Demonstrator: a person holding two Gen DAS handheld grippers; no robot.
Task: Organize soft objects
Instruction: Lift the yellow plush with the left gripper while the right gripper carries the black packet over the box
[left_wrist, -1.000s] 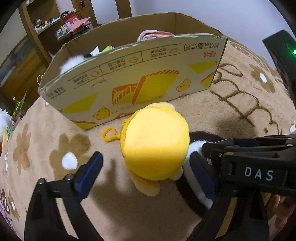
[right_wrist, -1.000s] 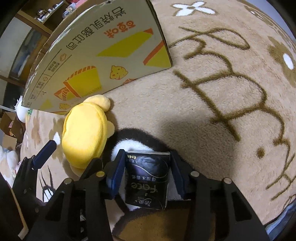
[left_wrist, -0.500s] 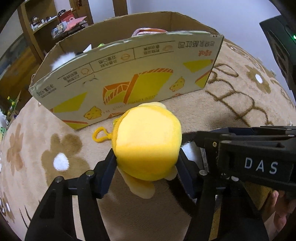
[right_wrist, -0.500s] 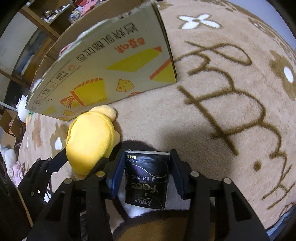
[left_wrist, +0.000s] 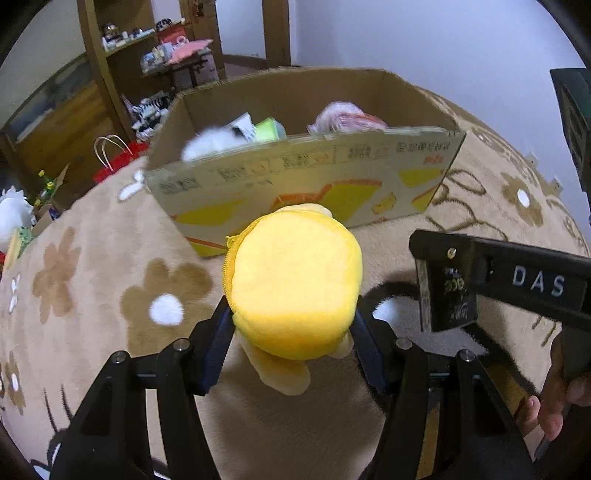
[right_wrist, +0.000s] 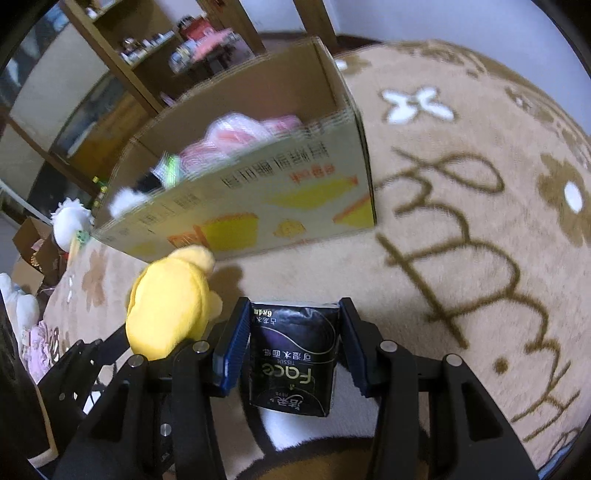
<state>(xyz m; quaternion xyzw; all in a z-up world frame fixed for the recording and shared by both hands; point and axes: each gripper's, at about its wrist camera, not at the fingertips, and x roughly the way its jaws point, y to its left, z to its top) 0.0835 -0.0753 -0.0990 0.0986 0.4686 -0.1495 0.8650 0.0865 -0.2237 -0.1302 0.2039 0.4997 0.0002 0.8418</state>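
Gripping a yellow plush (left_wrist: 295, 291) between its blue pads, the left gripper (left_wrist: 293, 343) holds it above the carpet (left_wrist: 92, 266), in front of the cardboard box (left_wrist: 306, 177). Beside it, the right gripper (right_wrist: 291, 354) pinches a black tissue pack (right_wrist: 295, 358). Inside the box lie a pink bundle (right_wrist: 240, 136) and a white plush (left_wrist: 210, 142).

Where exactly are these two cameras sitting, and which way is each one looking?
Left wrist view: sits on the left gripper, looking along its fingers at the yellow plush it clamps; a hand shows at right.
Right wrist view: sits on the right gripper, looking down at the black tissue pack it clamps; no hand visible.
Both show the cardboard box, the patterned rug, the plush and the pack.
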